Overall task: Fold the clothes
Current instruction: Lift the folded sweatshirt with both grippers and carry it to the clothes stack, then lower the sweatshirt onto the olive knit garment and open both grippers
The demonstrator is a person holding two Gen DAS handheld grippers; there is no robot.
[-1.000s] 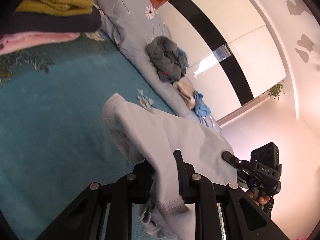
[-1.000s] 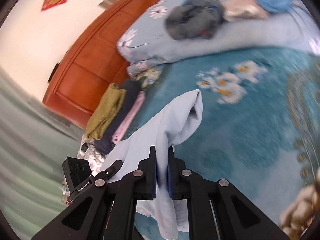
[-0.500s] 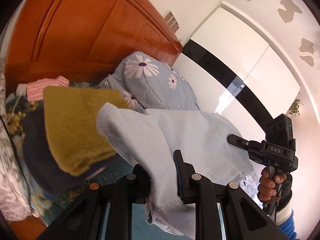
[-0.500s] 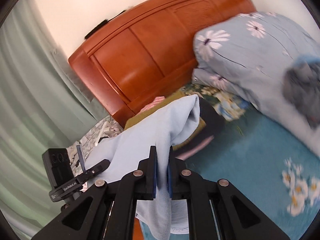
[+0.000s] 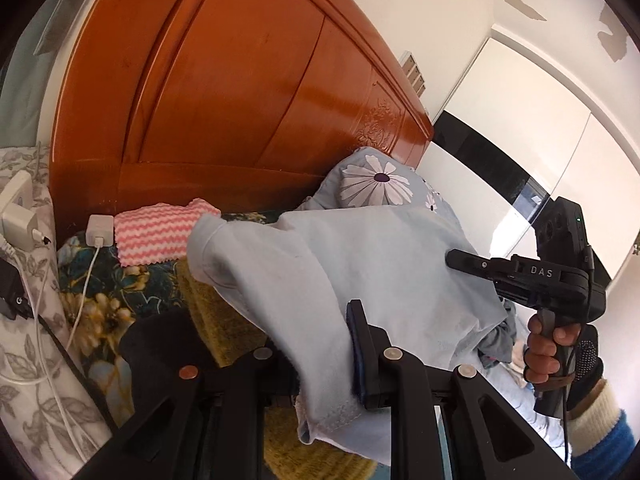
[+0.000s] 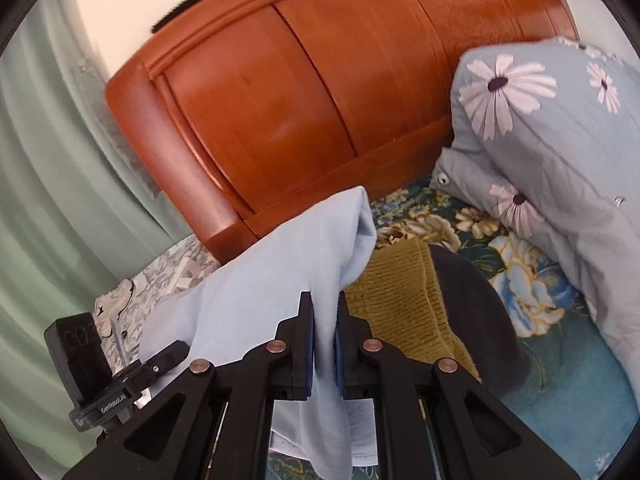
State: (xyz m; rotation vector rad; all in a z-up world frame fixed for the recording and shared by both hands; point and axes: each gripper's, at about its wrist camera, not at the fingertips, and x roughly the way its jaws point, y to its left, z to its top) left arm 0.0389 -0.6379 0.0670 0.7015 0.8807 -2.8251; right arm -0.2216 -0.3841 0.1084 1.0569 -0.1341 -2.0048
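I have the light blue garment (image 5: 372, 264) clamped in both grippers: my left gripper (image 5: 320, 344) pinches one edge at the lower centre of its frame, my right gripper (image 6: 324, 320) pinches another. The cloth hangs between them above a stack of folded clothes (image 6: 404, 292) on the bed, below the wooden headboard (image 6: 304, 92). A flowered pillow (image 6: 560, 120) sits at the right.

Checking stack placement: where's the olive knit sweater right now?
Right wrist view: olive knit sweater lies right of the gripped light blue garment, atop a dark folded garment, near the headboard.
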